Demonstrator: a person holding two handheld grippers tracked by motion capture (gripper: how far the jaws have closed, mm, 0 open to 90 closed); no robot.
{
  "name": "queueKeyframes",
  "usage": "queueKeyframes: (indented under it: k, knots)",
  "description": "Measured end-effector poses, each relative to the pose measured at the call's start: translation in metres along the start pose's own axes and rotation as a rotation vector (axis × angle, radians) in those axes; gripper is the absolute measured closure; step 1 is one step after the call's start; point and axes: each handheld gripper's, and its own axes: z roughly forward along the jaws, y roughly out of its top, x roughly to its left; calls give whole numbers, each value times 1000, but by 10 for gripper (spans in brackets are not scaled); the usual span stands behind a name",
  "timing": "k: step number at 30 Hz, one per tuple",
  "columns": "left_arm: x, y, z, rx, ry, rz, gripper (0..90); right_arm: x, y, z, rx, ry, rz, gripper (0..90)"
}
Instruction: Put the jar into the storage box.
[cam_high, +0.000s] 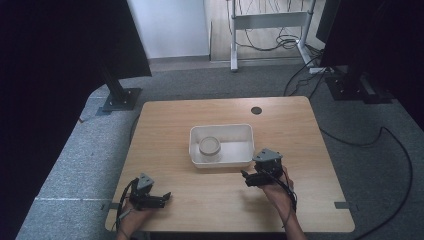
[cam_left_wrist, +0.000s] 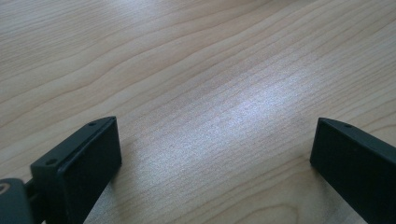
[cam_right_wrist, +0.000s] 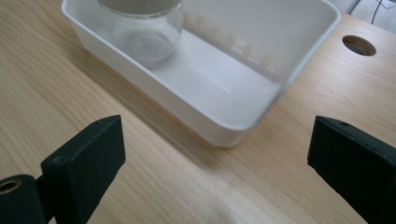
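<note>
Your right gripper (cam_high: 251, 178), jaws apart and empty, sits just beside the white bin's (cam_high: 245, 161) near right corner; the glass jar (cam_high: 209, 146) stands upright in the bin's left end. Your left gripper (cam_high: 162, 198), also apart, lies well off from the bin, so lead with the right

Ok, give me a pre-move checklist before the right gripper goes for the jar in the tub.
1. Right gripper open: ok, its jaws stand wide apart in the right gripper view.
2. Right gripper empty: ok, nothing between its jaws.
3. Glass jar upright in the white tub: ok, it stands at one end of the tub.
4. Jar lid seated: cannot tell, the top is cut off in the right gripper view and small in the high view.
5. Path to the jar: not ok for a level approach, the tub's near wall lies between; probably come in from above.
6. Left gripper out of the way: ok, open over the bare table, apart from the tub.
</note>
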Motion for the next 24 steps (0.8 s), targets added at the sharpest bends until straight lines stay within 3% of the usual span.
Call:
queueKeyframes:
  k: [12,24]
  knots:
    - [0,0,0,-1,0,-1,17,-11,-29,-19,1,-46,50,39]
    - [0,0,0,-1,1,-1,17,-19,-61,-28,30,-76,94,39]
